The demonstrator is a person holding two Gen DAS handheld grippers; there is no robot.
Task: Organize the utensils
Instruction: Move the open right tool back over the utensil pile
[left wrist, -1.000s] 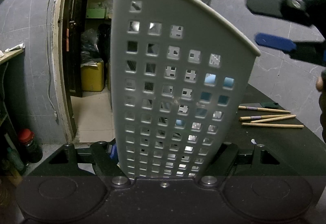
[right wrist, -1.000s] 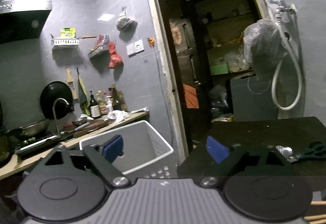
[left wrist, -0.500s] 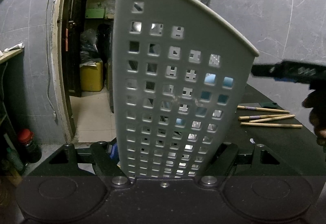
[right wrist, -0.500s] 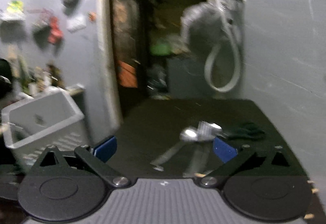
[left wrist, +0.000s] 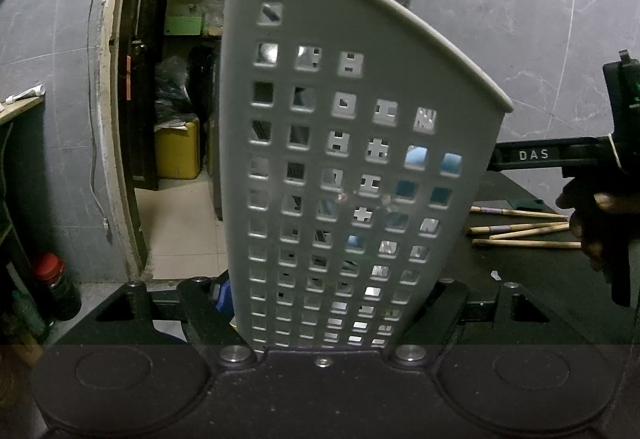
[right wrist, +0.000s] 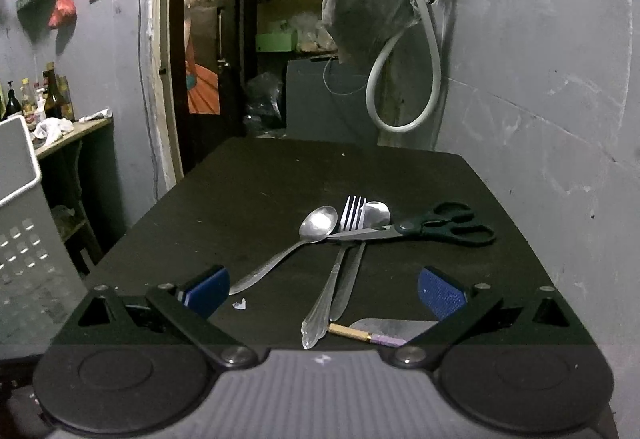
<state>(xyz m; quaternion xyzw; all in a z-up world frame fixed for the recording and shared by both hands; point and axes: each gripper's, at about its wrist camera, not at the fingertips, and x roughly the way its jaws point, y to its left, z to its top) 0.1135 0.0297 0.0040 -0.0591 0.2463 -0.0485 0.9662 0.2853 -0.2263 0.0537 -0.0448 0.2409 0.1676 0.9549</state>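
Left wrist view: the left claw (left wrist: 320, 319) is clamped on the near wall of a tall grey plastic utensil basket (left wrist: 340, 143) with rows of square holes, which fills the middle of the picture. Past the basket's right side lies a dark tabletop (left wrist: 540, 287), and 4 wooden chopsticks (left wrist: 520, 231) rest on it close together toward its right edge. The right claw (left wrist: 560, 155), a black bar marked "DAS", reaches in from the right, level and above the chopsticks, with a person's hand (left wrist: 592, 219) beneath it. An open doorway (left wrist: 176, 99) stands to the left of the basket.

Right wrist view: the right claw (right wrist: 324, 293) hangs over the near edge of the tabletop (right wrist: 240, 199), its blue pads (right wrist: 206, 291) spread wide apart with nothing between them. Beyond it, around the middle of the tabletop, sits a cluster of cutlery: a metal spoon (right wrist: 296, 243) angled left, a fork (right wrist: 336, 267) and a second spoon (right wrist: 360, 251) lying side by side. Black-handled scissors (right wrist: 420, 229) lie across the fork and second spoon, handles toward the right edge. At the near edge, partly hidden behind the claw, a gold and purple handle (right wrist: 364, 335) rests on a flat metal piece. The basket (right wrist: 24, 239) shows at the far left.
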